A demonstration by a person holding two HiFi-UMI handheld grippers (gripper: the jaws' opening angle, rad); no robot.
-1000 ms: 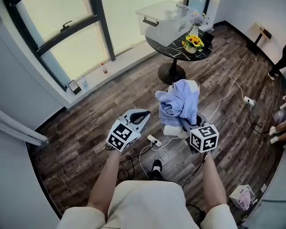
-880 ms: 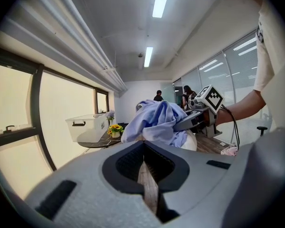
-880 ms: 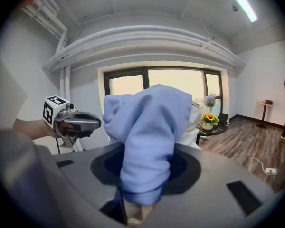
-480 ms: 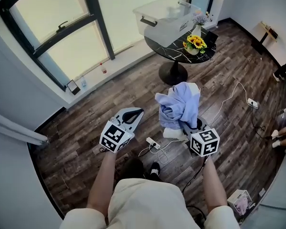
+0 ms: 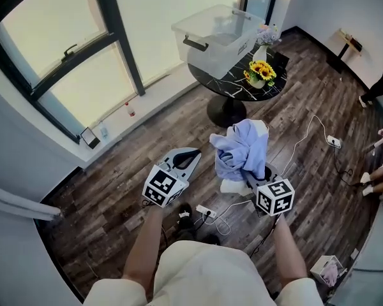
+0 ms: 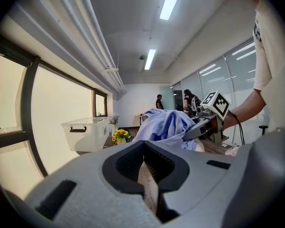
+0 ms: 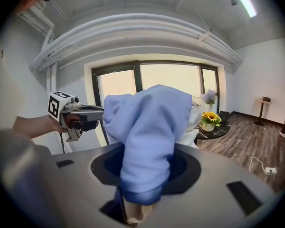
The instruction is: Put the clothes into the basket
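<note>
Head view, load: the right gripper [image 5: 253, 174] is clamped on a bundle of clothes [image 5: 241, 148], pale blue over a white piece. The bundle is held up in the air, likely so that nothing drags on the floor.
Head view, free gripper: the left gripper [image 5: 190, 156] sits level beside the bundle with its jaws drawn together and nothing in them.
Head view, target: the clear basket [image 5: 218, 51] stands on the round dark table [image 5: 235, 88], well ahead of the clothes, with sunflowers [image 5: 260, 73] near the table's edge.
Head view, room: bare wood floor lies between the person and the table. White cables [image 5: 212, 213] lie near the feet and could snag a step.
Left gripper view, jaws: the jaws are almost touching and only floor shows through the slit.
Left gripper view, surroundings: the clothes [image 6: 164, 125] hang to the right in the other gripper [image 6: 203, 127], and the basket [image 6: 85, 133] is far off by the window.
Right gripper view, grip: cloth [image 7: 149, 132] fills the gap between the jaws and spills over their tips, blocking most of the way ahead.
Right gripper view, edges: the basket's high rim will probably call for a lift above it, kept clear of the flowers [image 7: 210, 119].
</note>
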